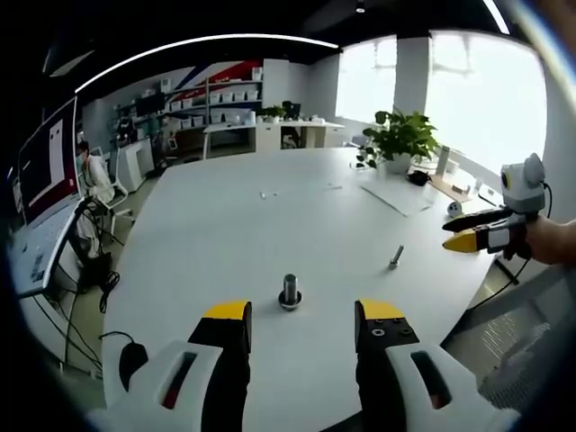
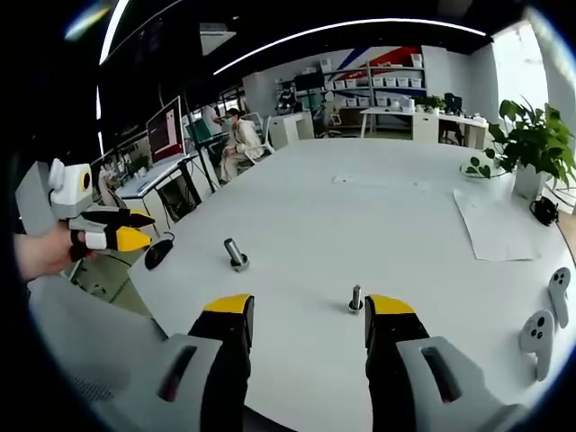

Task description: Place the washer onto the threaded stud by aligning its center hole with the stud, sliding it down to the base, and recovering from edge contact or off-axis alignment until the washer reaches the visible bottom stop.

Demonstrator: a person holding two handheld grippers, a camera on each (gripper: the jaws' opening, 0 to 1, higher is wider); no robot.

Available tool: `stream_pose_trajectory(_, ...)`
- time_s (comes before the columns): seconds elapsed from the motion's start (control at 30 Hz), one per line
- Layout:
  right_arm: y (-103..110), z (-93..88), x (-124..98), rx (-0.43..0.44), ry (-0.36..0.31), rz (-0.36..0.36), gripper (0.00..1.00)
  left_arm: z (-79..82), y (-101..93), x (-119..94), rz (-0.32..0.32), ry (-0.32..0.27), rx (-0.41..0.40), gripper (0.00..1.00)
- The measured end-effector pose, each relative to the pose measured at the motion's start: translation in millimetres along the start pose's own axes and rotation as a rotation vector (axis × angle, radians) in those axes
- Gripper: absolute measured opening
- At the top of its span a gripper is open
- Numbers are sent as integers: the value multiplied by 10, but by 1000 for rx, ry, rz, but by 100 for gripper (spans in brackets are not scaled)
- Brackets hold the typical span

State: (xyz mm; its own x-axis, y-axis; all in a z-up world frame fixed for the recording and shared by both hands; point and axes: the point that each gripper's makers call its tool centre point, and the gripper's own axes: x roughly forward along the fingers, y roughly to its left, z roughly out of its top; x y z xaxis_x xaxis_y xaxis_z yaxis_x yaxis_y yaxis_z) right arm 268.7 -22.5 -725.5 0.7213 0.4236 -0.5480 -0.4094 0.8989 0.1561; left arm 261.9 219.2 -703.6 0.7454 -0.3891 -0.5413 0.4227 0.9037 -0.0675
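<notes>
- My left gripper hovers over the white table, jaws apart and empty, the upright stud just ahead between them.
- My right gripper is open too, holding nothing.
- A small bolt stands near its right jaw.
- I cannot make out the washer.

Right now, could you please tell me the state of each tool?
Left tool: open, holding nothing, stud ahead of it.
Right tool: open, holding nothing.

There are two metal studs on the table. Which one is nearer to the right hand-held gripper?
The small stud, standing just beside the right hand-held gripper. The larger stud stands farther out on the white table.
</notes>
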Motion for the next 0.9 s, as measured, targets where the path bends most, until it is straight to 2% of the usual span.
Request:
stream_pose_trajectory(0.4, -2, -38, 9, 4, 16, 2, 52, -42, -10, 13, -3, 19, -1, 44)
stream_pose_trajectory(0.63, -88, -66, -6, 17, 30, -30, 52, -57, -7, 22, -3, 25, 0, 44)
stream_pose_trajectory(0.9, -97, -86, -7, 33, 36, -32, 52, -95, -39, 38, -11, 42, 11, 44)
